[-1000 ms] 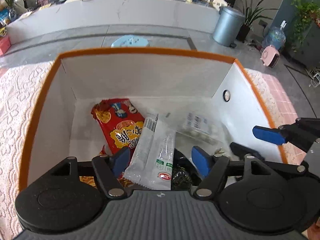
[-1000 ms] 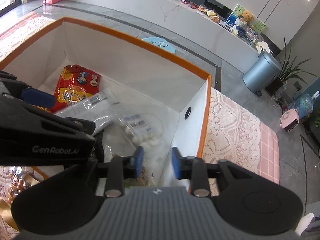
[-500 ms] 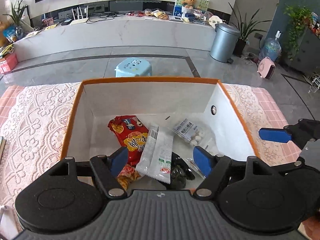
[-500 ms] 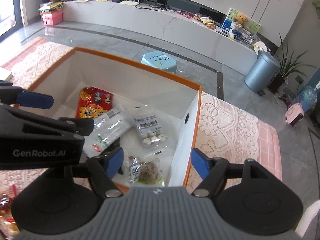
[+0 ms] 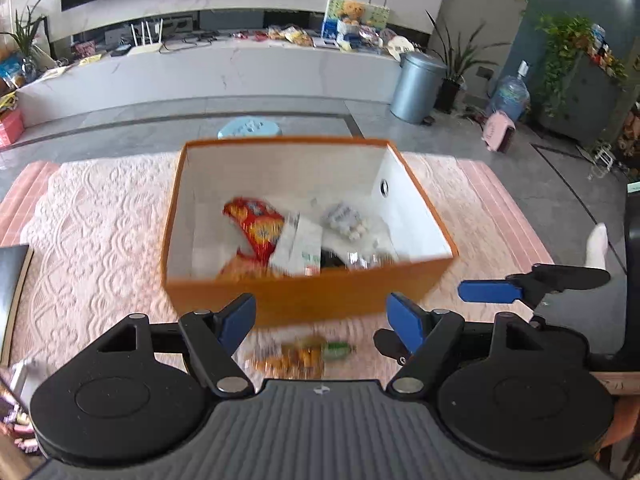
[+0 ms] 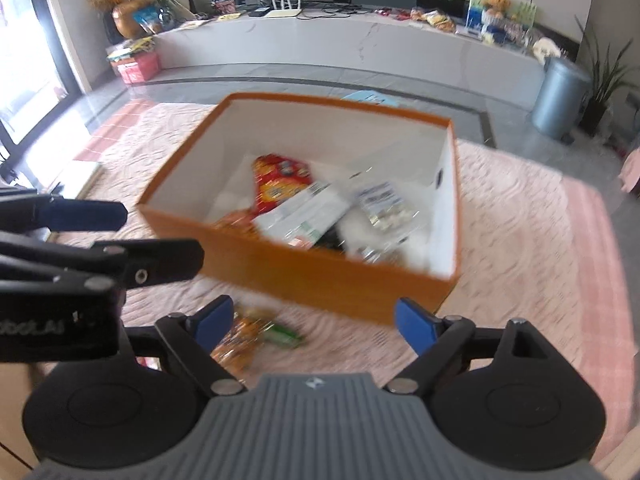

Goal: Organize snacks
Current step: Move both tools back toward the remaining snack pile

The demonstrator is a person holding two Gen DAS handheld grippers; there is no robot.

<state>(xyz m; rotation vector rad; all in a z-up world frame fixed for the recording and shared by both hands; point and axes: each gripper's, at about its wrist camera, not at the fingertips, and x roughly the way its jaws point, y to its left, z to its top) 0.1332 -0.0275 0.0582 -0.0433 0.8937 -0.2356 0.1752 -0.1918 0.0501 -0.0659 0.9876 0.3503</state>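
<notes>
Both tools stand with their blue pads spread wide and nothing between them. On the left tool (image 5: 322, 316) the jaws have been opening a little, and on the right tool (image 6: 310, 322) they have just been opening much wider; no snack is caught in either one. Each tool shows at the edge of the other's view.

An orange box (image 5: 304, 300) with white inner walls sits on a counter (image 5: 92, 216) covered with a pink lace cloth. Inside the box lie several snacks in a loose pile: a red packet (image 5: 256, 230) toward the left, a white packet with green print (image 5: 298, 246) that leans over it, and a clear bag of small white pieces (image 5: 346, 220) toward the right. Some dark wrapped things lie under them near the front wall, but the blur hides what they are.

One more snack, an orange and green packet (image 5: 304, 354), lies on the cloth outside the box, just in front of its near wall. In the left wrist view it is between the two pads and below them, not touched. In the right wrist view it (image 6: 256, 334) lies beside the left pad.

Behind the counter the floor is grey, with a light blue stool (image 5: 250, 127) and a grey bin (image 5: 416, 82) near a long white ledge.
</notes>
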